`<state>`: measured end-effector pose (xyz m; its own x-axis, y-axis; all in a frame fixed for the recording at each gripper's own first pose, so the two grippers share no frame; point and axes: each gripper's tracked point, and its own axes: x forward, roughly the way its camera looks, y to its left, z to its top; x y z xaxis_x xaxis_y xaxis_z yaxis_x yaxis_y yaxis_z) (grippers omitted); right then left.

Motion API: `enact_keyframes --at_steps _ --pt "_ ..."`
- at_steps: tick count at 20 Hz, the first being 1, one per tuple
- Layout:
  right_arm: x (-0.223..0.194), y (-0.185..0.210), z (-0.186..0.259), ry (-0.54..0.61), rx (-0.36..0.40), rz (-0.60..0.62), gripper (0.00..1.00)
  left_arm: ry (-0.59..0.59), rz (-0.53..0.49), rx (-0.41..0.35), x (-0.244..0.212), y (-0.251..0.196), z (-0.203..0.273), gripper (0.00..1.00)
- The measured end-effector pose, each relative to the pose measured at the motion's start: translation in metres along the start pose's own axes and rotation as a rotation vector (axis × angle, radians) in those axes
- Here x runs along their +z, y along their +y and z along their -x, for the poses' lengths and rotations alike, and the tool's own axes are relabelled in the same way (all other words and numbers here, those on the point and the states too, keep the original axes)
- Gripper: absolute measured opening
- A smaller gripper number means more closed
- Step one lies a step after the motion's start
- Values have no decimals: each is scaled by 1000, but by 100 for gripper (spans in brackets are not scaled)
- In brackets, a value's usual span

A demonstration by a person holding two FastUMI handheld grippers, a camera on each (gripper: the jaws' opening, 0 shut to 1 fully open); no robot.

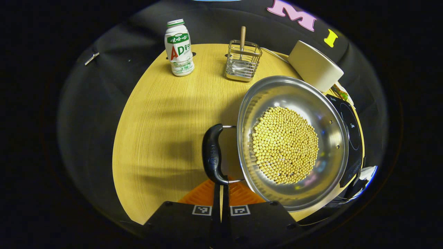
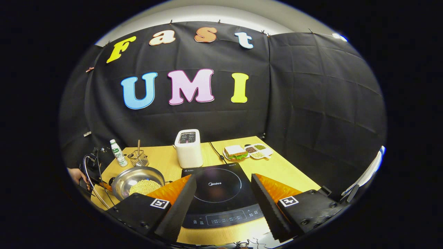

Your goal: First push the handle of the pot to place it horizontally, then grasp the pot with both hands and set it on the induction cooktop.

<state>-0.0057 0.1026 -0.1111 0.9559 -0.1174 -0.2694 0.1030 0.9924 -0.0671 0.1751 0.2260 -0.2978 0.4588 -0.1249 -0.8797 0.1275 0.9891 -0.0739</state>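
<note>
Pot handle: long axis runs straight ahead of the left gripper, whose fingers are clenched together, touching its near end.
Pot: ahead-right.
Right gripper: released, above the induction cooktop.

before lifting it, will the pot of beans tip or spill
The pot looks shallow and wide, so the loose beans would probably slide and spill if tilted. Its bare steel likely slips; the looped handle seems the firmer hold. It may hang lopsided from one side.

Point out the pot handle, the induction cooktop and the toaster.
pot handle (image 1: 211,154): left gripper view, middle of the black grip.
induction cooktop (image 2: 218,188): right gripper view, glass centre.
toaster (image 2: 188,152): right gripper view, front face.
</note>
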Motion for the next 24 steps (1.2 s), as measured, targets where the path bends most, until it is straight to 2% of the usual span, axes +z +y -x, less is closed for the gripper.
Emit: enact_keyframes --at_steps 5,8,10,12,13,14,15,17,18,24 --pt "-6 23 -10 24 37 -8 99 -31 23 20 -5 12 14 5" --pt "-26 46 -17 84 88 -8 99 -86 28 77 -4 32 41 5" --pt "-34 59 -22 110 114 9 99 -132 57 82 1 33 55 13" --pt "-39 70 -27 128 135 7 99 -198 66 101 8 40 75 25" --pt "-41 77 -30 137 146 0 99 -235 66 107 11 42 86 40" --pt "-44 83 -32 145 156 -4 99 -268 65 105 12 41 94 38" --pt "-48 94 -36 160 173 -7 99 -295 61 111 14 42 100 52" --pt "-55 110 -44 186 202 -6 99 -367 24 129 27 45 110 89" --pt "-57 117 -48 194 217 -2 99 -408 7 131 30 44 118 98" --pt "-70 152 -79 239 270 43 99 -509 -18 73 57 34 123 98"
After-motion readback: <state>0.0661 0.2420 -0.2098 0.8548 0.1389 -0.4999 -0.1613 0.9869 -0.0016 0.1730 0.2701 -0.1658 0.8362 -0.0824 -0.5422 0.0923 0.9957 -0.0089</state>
